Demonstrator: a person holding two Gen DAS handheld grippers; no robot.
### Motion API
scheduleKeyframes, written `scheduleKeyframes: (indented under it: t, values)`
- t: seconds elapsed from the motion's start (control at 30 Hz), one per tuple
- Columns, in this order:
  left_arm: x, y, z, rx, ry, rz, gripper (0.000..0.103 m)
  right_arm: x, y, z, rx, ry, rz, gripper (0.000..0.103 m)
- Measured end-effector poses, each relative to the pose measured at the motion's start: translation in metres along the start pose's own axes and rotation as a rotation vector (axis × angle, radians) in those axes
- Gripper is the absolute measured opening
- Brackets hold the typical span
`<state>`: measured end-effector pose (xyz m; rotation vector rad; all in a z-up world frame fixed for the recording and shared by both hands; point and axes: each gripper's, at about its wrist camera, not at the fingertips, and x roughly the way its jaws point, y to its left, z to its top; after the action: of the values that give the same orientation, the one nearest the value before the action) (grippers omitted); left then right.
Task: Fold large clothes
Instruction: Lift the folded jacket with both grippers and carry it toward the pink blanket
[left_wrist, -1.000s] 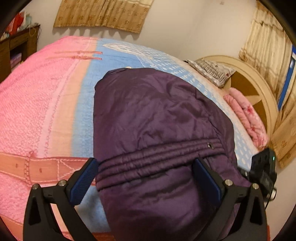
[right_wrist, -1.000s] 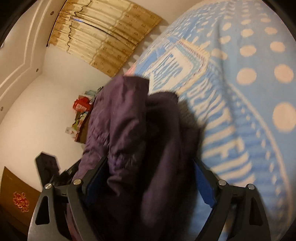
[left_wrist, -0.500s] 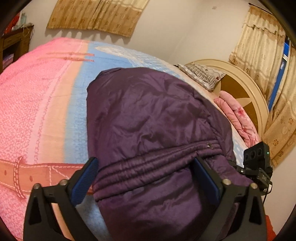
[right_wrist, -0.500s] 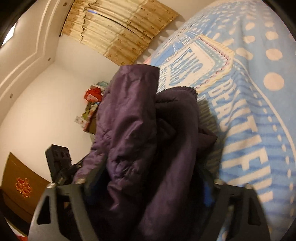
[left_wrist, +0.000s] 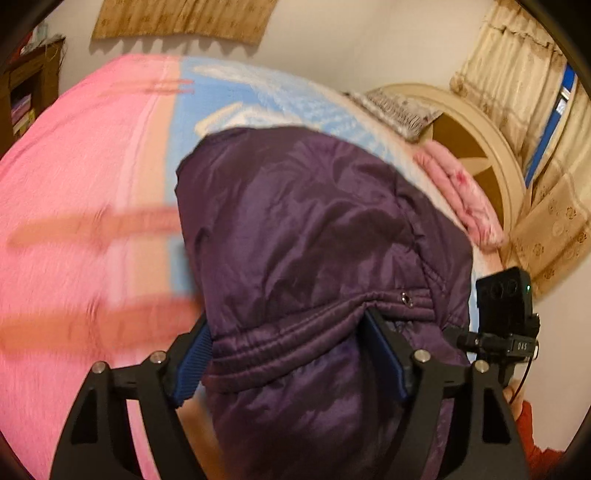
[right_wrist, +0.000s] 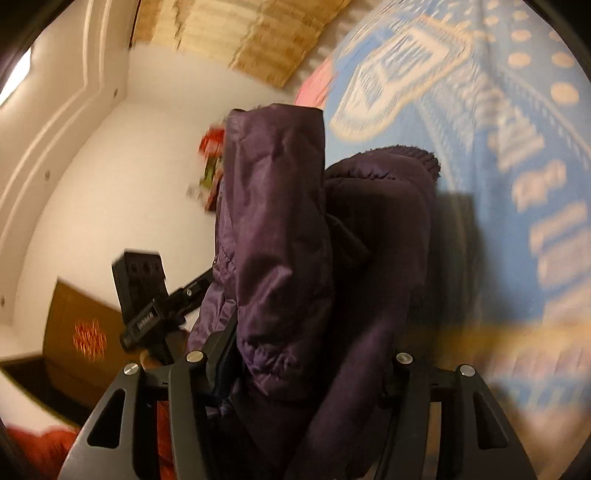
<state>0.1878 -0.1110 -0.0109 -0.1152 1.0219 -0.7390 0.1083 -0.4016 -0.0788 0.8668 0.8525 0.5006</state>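
Grippers on both sides clamp a dark purple padded jacket (left_wrist: 314, 229) that lies bunched on a bed spread with a pink-and-blue blanket (left_wrist: 81, 184). The left gripper (left_wrist: 291, 350), its jaws having just been closing, presses its blue pads onto the ribbed hem band near a metal snap (left_wrist: 405, 298), the cloth gathered tight between them. The right gripper (right_wrist: 306, 365), jaws likewise just closing, pinches a thick bundle of the jacket's quilted shell and fleecy lining, which stands up in front of its camera. Judging by the twin hold on one edge, the step in hand is gripping the hem for a fold; the next move probably calls for lifting both ends together and carrying them evenly across the blanket so the bulky layers do not slip or twist.
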Motion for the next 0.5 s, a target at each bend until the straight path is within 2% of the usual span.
scheduleKeyframes:
  t: [0.07, 0.13, 0.2, 0.27, 0.33, 0.4, 0.5]
  values:
    - [-0.003, 0.007, -0.017, 0.008, -0.024, 0.015, 0.082, 0.003, 0.003, -0.015, -0.054, -0.004, -0.038, 0.058]
    - [-0.009, 0.009, -0.025, 0.004, -0.085, 0.022, 0.084, 0.004, 0.001, -0.018, -0.07, -0.049, -0.047, 0.066]
    - [-0.015, 0.006, -0.028, 0.013, -0.143, 0.029, 0.087, 0.006, -0.001, -0.02, -0.07, -0.102, -0.098, 0.085]
    - [-0.017, 0.001, -0.025, 0.052, -0.213, 0.037, 0.095, 0.01, -0.006, -0.022, -0.106, -0.14, -0.163, 0.099]
    - [-0.006, 0.001, -0.015, 0.069, -0.209, 0.048, 0.099, 0.014, -0.014, -0.023, -0.109, -0.154, -0.146, 0.101]
    - [0.012, 0.006, -0.01, 0.04, -0.163, 0.06, 0.102, 0.015, -0.015, -0.021, -0.113, -0.157, -0.14, 0.102]
    - [0.025, 0.028, -0.017, -0.072, -0.168, -0.016, 0.103, 0.017, -0.017, -0.013, -0.113, -0.148, -0.134, 0.102]
